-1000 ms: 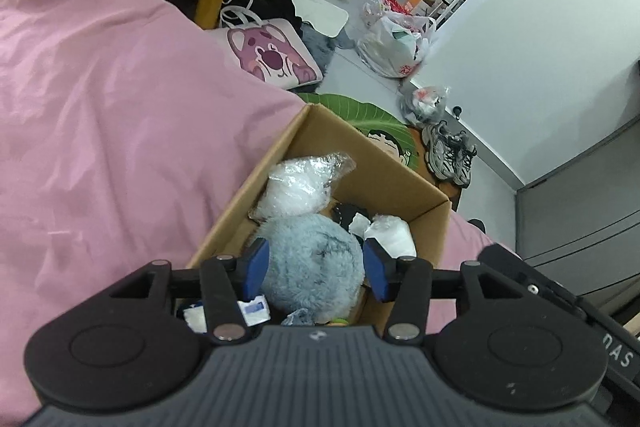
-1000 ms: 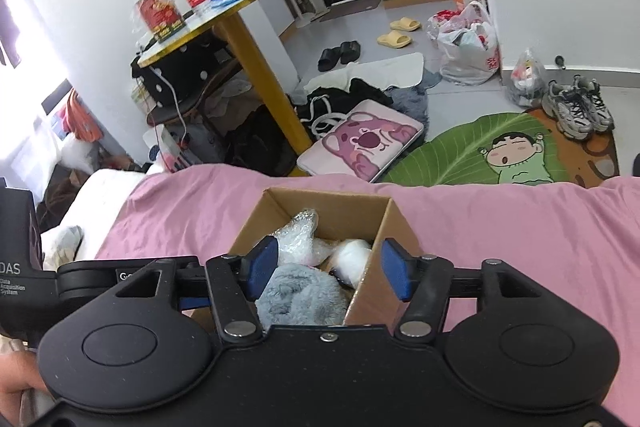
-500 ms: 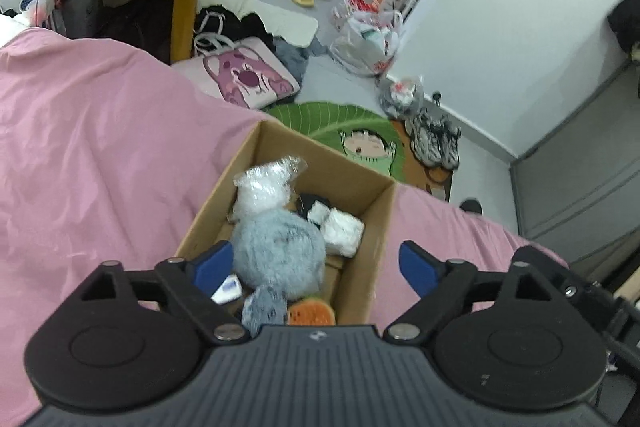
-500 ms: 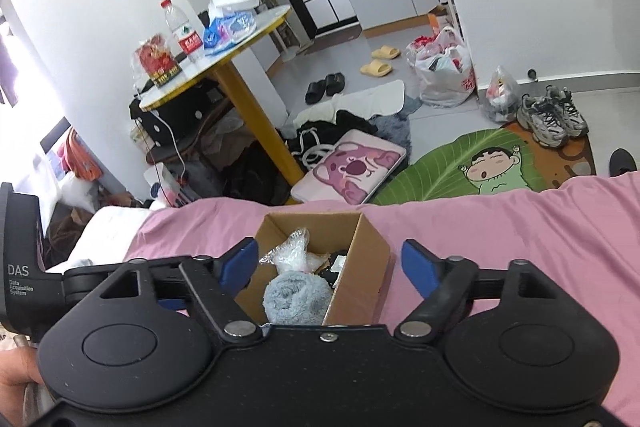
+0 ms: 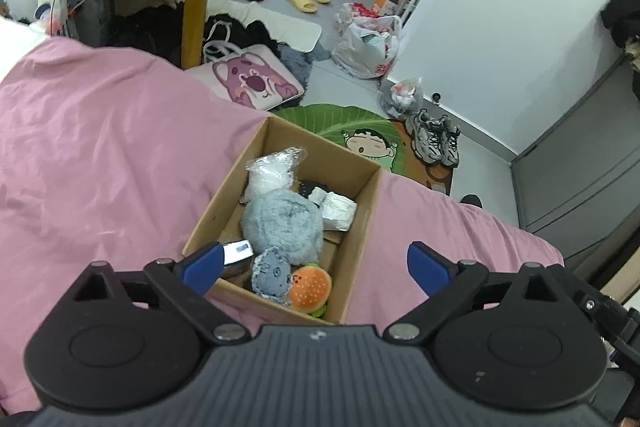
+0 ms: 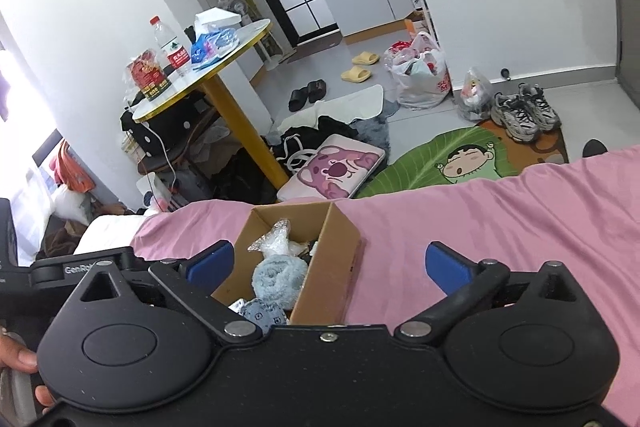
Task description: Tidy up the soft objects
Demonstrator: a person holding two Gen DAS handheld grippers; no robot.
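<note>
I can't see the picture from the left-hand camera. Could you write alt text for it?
An open cardboard box sits on a pink bedsheet, holding a fluffy blue-grey plush, a small burger toy and plastic-wrapped white items. The left tongs hang open above it, empty. Behind lies a cluttered floor with shoes and bags.

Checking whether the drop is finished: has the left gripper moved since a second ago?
Yes. The left gripper has opened and pulled back and up from the cardboard box; the fluffy blue plush now lies in it.
</note>
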